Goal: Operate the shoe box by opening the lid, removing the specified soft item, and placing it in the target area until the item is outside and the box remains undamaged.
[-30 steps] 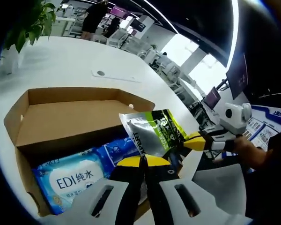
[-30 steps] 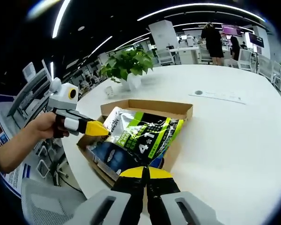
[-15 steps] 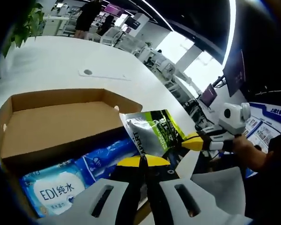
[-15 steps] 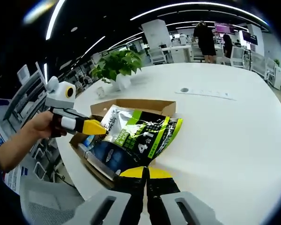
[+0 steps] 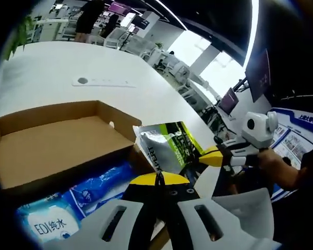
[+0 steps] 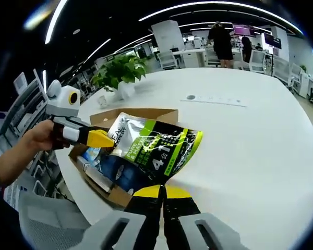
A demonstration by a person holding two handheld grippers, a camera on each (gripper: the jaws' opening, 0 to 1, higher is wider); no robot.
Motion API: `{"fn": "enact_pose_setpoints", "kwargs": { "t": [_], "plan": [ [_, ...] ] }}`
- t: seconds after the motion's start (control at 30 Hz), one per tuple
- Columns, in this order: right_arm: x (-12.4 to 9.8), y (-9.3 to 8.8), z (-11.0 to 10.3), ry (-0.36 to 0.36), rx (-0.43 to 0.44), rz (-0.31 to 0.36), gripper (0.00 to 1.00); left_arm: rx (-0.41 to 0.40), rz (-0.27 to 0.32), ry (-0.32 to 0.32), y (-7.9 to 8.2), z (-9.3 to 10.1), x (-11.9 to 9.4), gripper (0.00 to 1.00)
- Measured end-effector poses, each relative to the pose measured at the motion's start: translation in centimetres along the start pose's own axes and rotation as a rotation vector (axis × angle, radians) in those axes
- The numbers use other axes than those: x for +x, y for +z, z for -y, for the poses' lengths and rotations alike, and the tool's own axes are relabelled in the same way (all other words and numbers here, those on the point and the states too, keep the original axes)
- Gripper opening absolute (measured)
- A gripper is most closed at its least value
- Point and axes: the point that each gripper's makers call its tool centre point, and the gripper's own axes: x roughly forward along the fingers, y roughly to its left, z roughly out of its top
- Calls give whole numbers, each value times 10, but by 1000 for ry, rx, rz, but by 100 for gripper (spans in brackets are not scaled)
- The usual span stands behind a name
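Both grippers, left (image 5: 157,179) and right (image 6: 163,190), grasp the green pouch (image 6: 156,151), lifting it clear of the open shoe box (image 5: 52,140).

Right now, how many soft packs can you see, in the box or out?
2. The green-and-silver pouch is held up over the open box by both grippers. The blue wipes pack lies inside the box. More may be hidden under the pouch.

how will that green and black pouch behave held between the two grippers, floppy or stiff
Probably floppy: the green and black pouch curves and sags between the left gripper and the right gripper, each pinching an edge. Its glossy silver film looks slippery, so a firm pinch seems wise. It seems light, since edge grips alone carry it above the shoe box.
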Motion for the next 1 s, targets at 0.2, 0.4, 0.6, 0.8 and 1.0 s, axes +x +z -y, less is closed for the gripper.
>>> {"fn": "enact_pose_setpoints", "kwargs": {
  "t": [0.2,0.4,0.6,0.8,1.0],
  "plan": [
    [-4,-4,18,-29,0,-12,0,10,-11,-13,4,7,16,0],
    [-7,-7,34,-55,6,-19,0,24,-34,-24,6,13,31,0],
    [-7,-11,48,-82,6,-27,0,44,-53,-24,8,17,45,0],
    [-5,-15,63,-111,5,-40,0,89,-81,-5,10,18,62,0],
    [-1,-19,80,-138,-1,-54,0,127,-113,15,10,16,79,0]
  ]
}}
